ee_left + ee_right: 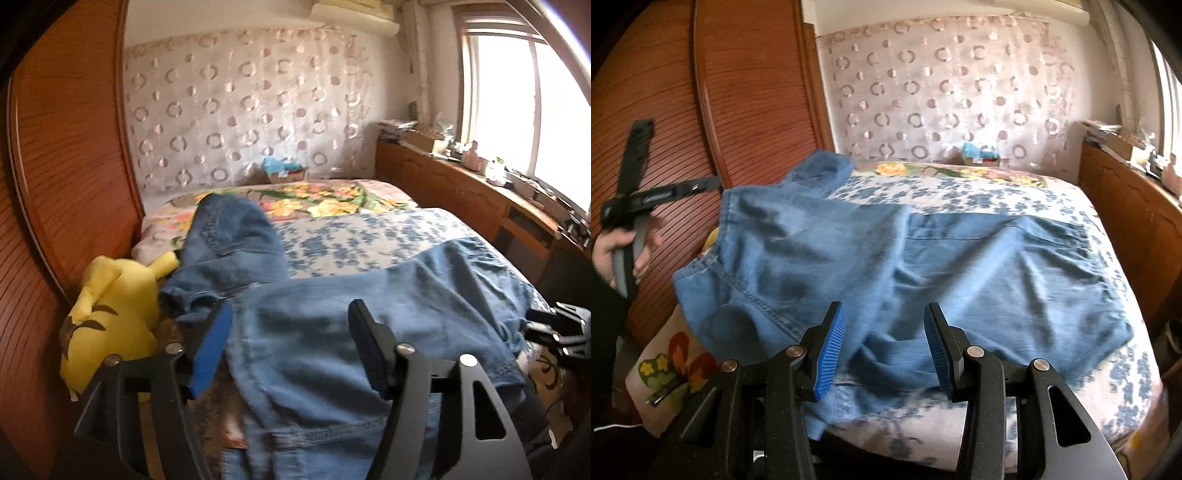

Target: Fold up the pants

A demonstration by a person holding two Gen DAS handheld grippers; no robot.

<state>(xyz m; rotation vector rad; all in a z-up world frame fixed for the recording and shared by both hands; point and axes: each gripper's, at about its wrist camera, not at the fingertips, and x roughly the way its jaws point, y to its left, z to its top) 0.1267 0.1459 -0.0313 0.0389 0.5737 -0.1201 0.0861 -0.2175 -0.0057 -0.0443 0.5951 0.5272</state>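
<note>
Blue denim pants [424,295] lie spread across the bed, one leg running toward the far left corner. My left gripper [291,325] hovers over the near part of the pants, open, its blue pads clear of the cloth. In the right wrist view the pants [979,266] cover the middle of the bed with a rumpled fold at the centre. My right gripper [884,332] stands open above their near edge, nothing pinched between its pads. At that view's left edge a hand [624,243] grips the left tool's handle. The right gripper [565,328] shows at the left wrist view's right edge.
The bed [351,236] has a blue floral sheet over a flowered quilt. A yellow plush toy [110,314] lies against the louvred wooden wardrobe [55,184] on the left. A cluttered wooden sideboard [461,192] runs under the window on the right. A small box [284,170] sits at the far end.
</note>
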